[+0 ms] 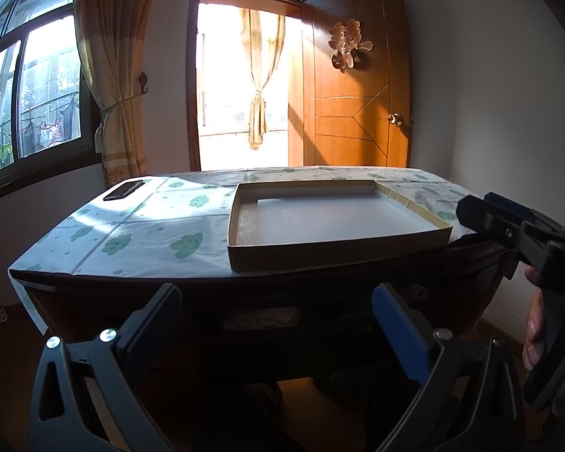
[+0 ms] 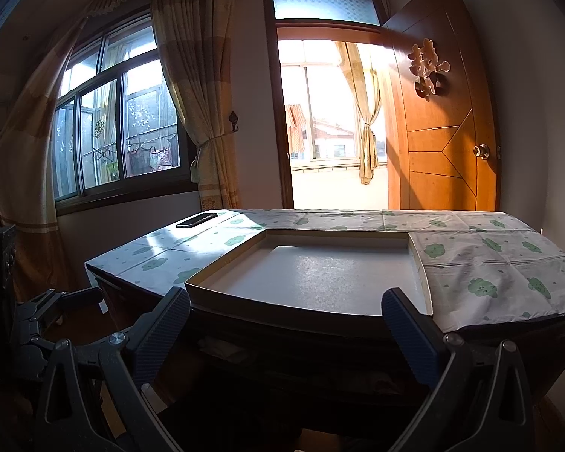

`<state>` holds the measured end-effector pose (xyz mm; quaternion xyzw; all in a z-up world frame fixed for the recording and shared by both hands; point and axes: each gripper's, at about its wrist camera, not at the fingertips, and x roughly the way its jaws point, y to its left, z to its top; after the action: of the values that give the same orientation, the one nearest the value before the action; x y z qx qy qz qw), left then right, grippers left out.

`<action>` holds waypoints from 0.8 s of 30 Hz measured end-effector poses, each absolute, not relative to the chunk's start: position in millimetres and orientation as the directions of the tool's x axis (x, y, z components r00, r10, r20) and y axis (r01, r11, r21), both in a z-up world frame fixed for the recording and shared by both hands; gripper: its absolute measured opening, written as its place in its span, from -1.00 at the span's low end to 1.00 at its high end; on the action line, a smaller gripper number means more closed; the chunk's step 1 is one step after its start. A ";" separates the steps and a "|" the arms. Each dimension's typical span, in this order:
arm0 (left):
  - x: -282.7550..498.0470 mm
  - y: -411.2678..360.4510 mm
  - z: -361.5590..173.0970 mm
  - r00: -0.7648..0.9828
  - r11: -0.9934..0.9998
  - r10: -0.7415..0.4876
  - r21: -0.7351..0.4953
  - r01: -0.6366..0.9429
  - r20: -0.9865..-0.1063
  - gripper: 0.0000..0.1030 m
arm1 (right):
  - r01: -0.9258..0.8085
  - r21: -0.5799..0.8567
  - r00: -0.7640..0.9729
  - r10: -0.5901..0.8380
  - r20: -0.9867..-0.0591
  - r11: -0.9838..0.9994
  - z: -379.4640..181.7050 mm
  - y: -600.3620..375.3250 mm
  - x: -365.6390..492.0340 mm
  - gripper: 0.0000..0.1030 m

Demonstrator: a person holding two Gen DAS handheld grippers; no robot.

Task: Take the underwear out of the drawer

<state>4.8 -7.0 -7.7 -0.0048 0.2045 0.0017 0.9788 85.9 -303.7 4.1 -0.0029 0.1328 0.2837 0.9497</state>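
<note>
A dark wooden desk (image 1: pixel 94 293) stands in front of me, covered by a white cloth with green clouds (image 1: pixel 150 226). Under its front edge a drawer (image 1: pixel 260 320) stands open, with pale folded fabric dimly visible inside; it also shows in the right wrist view (image 2: pixel 226 350). My left gripper (image 1: pixel 278 324) is open and empty, just in front of the drawer. My right gripper (image 2: pixel 286 335) is open and empty, near the desk's front edge; it also shows at the right of the left wrist view (image 1: pixel 482 214).
A shallow cardboard box lid (image 1: pixel 335 248) with a white inside lies on the desk, also in the right wrist view (image 2: pixel 418 263). A black phone (image 1: pixel 123 190) lies at the far left corner. Behind are a window, curtains and an open wooden door (image 1: pixel 358 105).
</note>
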 end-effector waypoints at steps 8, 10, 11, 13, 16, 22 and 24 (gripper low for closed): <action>4.8 -7.2 -8.5 0.916 1.000 0.001 -0.007 -0.004 -0.401 1.00 | -0.537 0.072 0.805 0.536 -0.255 0.840 2.4 -304.6 86.3 0.99; 4.9 -7.1 -8.6 0.916 1.000 0.000 -0.008 -0.004 -0.401 1.00 | -0.537 0.074 0.804 0.536 -0.256 0.840 1.7 -305.3 86.5 0.99; 4.8 -7.1 -8.5 0.916 1.000 0.001 -0.007 -0.004 -0.401 1.00 | -0.537 0.073 0.805 0.536 -0.256 0.841 1.3 -305.4 86.5 0.99; 4.7 -7.0 -8.2 0.916 1.000 0.001 -0.008 -0.004 -0.400 1.00 | -0.536 0.073 0.805 0.535 -0.256 0.841 1.1 -305.6 86.6 0.99; 4.7 -7.0 -8.2 0.916 1.000 0.001 -0.008 -0.004 -0.401 1.00 | -0.536 0.072 0.805 0.535 -0.256 0.841 0.6 -306.2 86.7 0.99; 4.9 -6.8 -8.3 0.916 1.000 0.001 -0.007 -0.004 -0.401 1.00 | -0.535 0.073 0.806 0.534 -0.255 0.842 0.0 -307.1 87.0 0.99; 5.0 -6.7 -8.4 0.916 1.000 0.000 -0.009 -0.004 -0.401 1.00 | -0.534 0.072 0.807 0.533 -0.255 0.842 -0.6 -307.4 87.2 0.99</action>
<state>5.0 -6.7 -8.4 -0.0047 0.2048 0.0009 0.9788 87.2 -307.4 -0.6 -0.0015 0.1335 0.2807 0.9505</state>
